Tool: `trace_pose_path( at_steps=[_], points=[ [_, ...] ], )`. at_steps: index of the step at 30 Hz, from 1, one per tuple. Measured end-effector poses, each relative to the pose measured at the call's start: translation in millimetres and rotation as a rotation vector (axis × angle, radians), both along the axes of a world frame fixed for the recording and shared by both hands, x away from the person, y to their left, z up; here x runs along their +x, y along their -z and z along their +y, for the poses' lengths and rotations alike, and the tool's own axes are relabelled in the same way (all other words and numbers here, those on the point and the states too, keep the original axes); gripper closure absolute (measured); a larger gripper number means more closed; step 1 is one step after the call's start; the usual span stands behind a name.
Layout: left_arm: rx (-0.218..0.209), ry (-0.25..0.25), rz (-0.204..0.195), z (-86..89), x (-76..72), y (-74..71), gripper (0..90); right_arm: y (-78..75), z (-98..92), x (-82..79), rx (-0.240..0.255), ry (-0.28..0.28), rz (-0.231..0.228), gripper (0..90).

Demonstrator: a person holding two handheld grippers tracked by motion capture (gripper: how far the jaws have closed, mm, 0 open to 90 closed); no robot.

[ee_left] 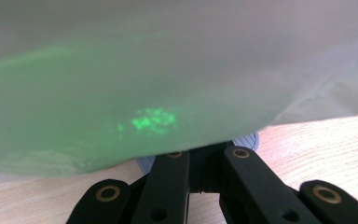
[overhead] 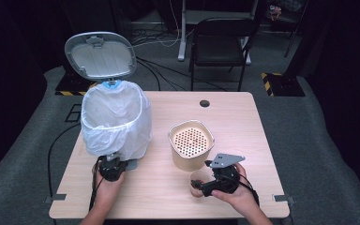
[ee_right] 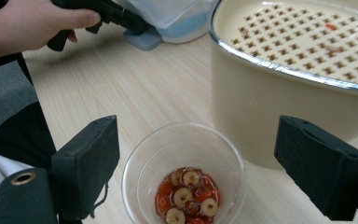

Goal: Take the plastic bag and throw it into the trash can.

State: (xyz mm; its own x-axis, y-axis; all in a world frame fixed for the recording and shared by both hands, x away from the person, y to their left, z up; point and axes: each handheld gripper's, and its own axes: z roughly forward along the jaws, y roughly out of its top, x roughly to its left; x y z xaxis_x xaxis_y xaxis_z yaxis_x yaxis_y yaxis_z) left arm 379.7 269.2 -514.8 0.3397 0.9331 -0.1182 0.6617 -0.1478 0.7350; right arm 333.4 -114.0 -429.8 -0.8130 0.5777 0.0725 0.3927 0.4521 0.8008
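A dark room lies beyond the pale wooden surface (overhead: 159, 187), with a black chair (overhead: 218, 40) and loose cables on the grey floor at the far side; on the left of the surface stands a bin (overhead: 116, 123) lined with a white bag, its grey lid (overhead: 100, 55) tipped up and back; right of it sits a cream container (overhead: 191, 144) with a perforated insert; near that, close to the near edge, a clear plastic cup (ee_right: 184, 173) holds red liquid with pale sliced rings at its bottom. The left tongs (overhead: 110, 168) are closed tight at the foot of the bin, the tips hidden under the bag, seemingly pressing the bluish pedal (ee_right: 142, 39) there, though what they bear on I cannot tell for sure; the right tongs (ee_right: 193, 154) stand wide apart on either side of the cup, pads not touching it. As a judgement, the work is early: the lid is already up, but the cup is not yet gripped; lifting it and emptying it, whether through the perforated insert or into the bin, seems left to do.
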Motion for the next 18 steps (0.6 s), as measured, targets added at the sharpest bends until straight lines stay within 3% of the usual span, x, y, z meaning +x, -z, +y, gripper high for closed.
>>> trace_pose_path(
  at_steps=[6, 7, 13, 18],
  points=[
    [-0.013, -0.007, -0.013, 1.2, 0.6, 1.8, 90.0, 8.5, 1.8, -4.2, -0.008, -0.008, 0.006, 12.6],
    [0.008, -0.009, -0.008, 2.7, 0.5, 1.2, 90.0, 11.9, 2.7, -5.0, -0.02, -0.01, 0.007, 12.6],
    [-0.008, -0.023, -0.012, 0.6, 0.0, 0.9, 90.0, 21.8, 7.3, -4.3, -0.047, -0.019, 0.022, 12.4],
    [0.007, -0.008, -0.007, 3.1, 0.3, 1.1, 90.0, 26.2, 10.6, -4.7, -0.071, -0.011, 0.016, 13.5]
  ],
)
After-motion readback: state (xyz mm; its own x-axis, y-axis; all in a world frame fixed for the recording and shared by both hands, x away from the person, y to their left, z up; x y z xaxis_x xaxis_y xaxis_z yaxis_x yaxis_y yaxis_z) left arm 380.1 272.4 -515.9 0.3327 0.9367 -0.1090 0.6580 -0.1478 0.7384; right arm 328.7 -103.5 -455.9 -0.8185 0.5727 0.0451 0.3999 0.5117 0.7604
